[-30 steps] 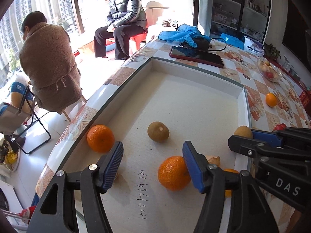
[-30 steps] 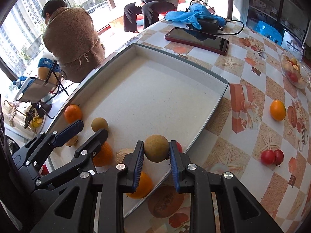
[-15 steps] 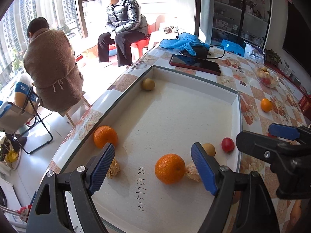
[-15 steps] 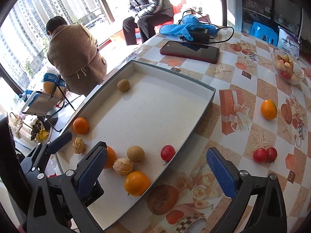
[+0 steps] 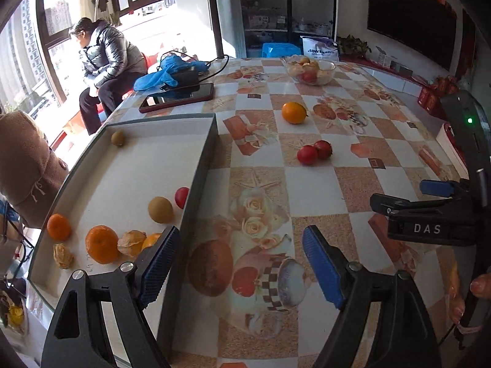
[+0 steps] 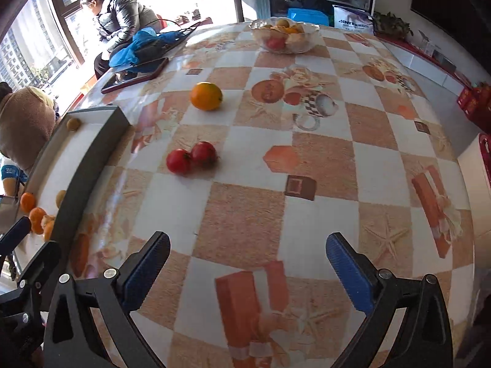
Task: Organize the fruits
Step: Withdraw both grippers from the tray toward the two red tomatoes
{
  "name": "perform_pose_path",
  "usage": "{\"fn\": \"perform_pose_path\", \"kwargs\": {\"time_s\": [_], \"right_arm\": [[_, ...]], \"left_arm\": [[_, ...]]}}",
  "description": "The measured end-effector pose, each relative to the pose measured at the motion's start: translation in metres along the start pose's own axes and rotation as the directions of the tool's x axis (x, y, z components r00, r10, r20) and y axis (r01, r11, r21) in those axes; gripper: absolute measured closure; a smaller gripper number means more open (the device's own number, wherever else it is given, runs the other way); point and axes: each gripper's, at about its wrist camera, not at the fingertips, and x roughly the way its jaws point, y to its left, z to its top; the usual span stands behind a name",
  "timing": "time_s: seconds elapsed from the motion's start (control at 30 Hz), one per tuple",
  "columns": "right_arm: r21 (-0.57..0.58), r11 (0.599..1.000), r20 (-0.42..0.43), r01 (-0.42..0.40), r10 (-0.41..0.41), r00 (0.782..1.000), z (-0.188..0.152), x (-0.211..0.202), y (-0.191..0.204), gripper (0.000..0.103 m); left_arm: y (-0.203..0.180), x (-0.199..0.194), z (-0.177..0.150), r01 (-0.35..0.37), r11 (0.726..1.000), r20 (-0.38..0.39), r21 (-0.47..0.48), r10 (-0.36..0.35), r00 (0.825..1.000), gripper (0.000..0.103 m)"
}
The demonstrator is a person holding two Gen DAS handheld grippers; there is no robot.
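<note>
A grey-rimmed tray [image 5: 201,165] on the left holds several fruits: oranges [image 5: 101,244], brown round fruits [image 5: 160,209], a red one [image 5: 181,197] and papery husked ones [image 5: 132,243]. On the table outside the tray lie an orange [image 6: 206,96] [image 5: 294,112] and two red fruits [image 6: 191,157] [image 5: 313,152]. My left gripper [image 5: 239,263] is open and empty over the tablecloth just right of the tray wall. My right gripper [image 6: 247,268] is open and empty, well short of the two red fruits.
A glass bowl of fruit [image 6: 284,39] stands at the far side. A phone [image 5: 177,97] and blue cloth with a black pouch [image 5: 172,73] lie beyond the tray. Two people sit by the window at the left. A red-and-white box [image 6: 483,165] is at the right edge.
My right gripper let go of the brown fruit into the tray, opened, and swung right toward the loose fruits. My left gripper also moved right, from over the tray to over the tablecloth.
</note>
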Motion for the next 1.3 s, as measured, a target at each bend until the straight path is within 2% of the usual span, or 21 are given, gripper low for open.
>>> {"fn": "perform_pose_path", "kwargs": {"time_s": [0.1, 0.13, 0.27, 0.43, 0.63, 0.9, 1.0, 1.07, 1.1, 1.17, 1.3], "right_arm": [[0.013, 0.996, 0.005, 0.084, -0.084, 0.996, -0.014, 0.004, -0.031, 0.001], [0.037, 0.998, 0.020, 0.060, -0.061, 0.998, -0.017, 0.003, -0.043, 0.001], [0.078, 0.994, 0.055, 0.080, -0.084, 0.995, -0.019, 0.001, -0.068, 0.001], [0.077, 0.994, 0.110, 0.083, -0.091, 0.990, -0.022, 0.000, -0.068, 0.000], [0.076, 0.994, 0.119, 0.079, -0.087, 0.989, -0.022, 0.000, -0.069, 0.000], [0.076, 0.994, 0.121, 0.075, -0.084, 0.989, -0.022, 0.000, -0.069, 0.000], [0.076, 0.994, 0.121, 0.074, -0.083, 0.989, -0.022, 0.000, -0.069, 0.000], [0.076, 0.994, 0.121, 0.074, -0.083, 0.989, -0.022, 0.000, -0.069, 0.000], [0.076, 0.994, 0.121, 0.074, -0.083, 0.989, -0.022, 0.000, -0.069, 0.000], [0.077, 0.994, 0.121, 0.073, -0.082, 0.989, -0.022, 0.000, -0.069, 0.000], [0.076, 0.994, 0.121, 0.073, -0.082, 0.989, -0.022, -0.001, -0.069, 0.000]], "left_arm": [[-0.021, 0.016, -0.006, 0.010, 1.000, -0.064, 0.026, -0.009, 0.998, 0.018], [-0.025, 0.020, -0.007, 0.011, 0.999, -0.080, 0.031, -0.008, 0.997, 0.018], [-0.031, 0.020, 0.002, 0.013, 0.999, -0.091, 0.037, -0.010, 0.996, 0.018], [-0.027, 0.018, 0.033, 0.027, 1.000, -0.080, 0.007, -0.026, 0.996, 0.018], [-0.039, 0.047, 0.067, 0.079, 0.996, -0.124, -0.047, -0.085, 0.989, 0.018], [-0.061, 0.086, 0.092, 0.055, 0.993, -0.095, -0.100, -0.065, 0.993, 0.020], [-0.065, 0.099, 0.097, 0.040, 0.994, -0.099, -0.097, -0.050, 0.994, 0.026], [-0.066, 0.109, 0.096, 0.039, 0.995, -0.127, -0.097, -0.051, 0.991, 0.038], [-0.067, 0.108, 0.096, 0.027, 0.995, -0.103, -0.092, -0.036, 0.994, 0.041], [-0.069, 0.106, 0.094, 0.027, 0.996, -0.090, -0.083, -0.035, 0.995, 0.057], [-0.068, 0.100, 0.085, 0.032, 0.995, -0.075, -0.093, -0.039, 0.996, 0.058]]}}
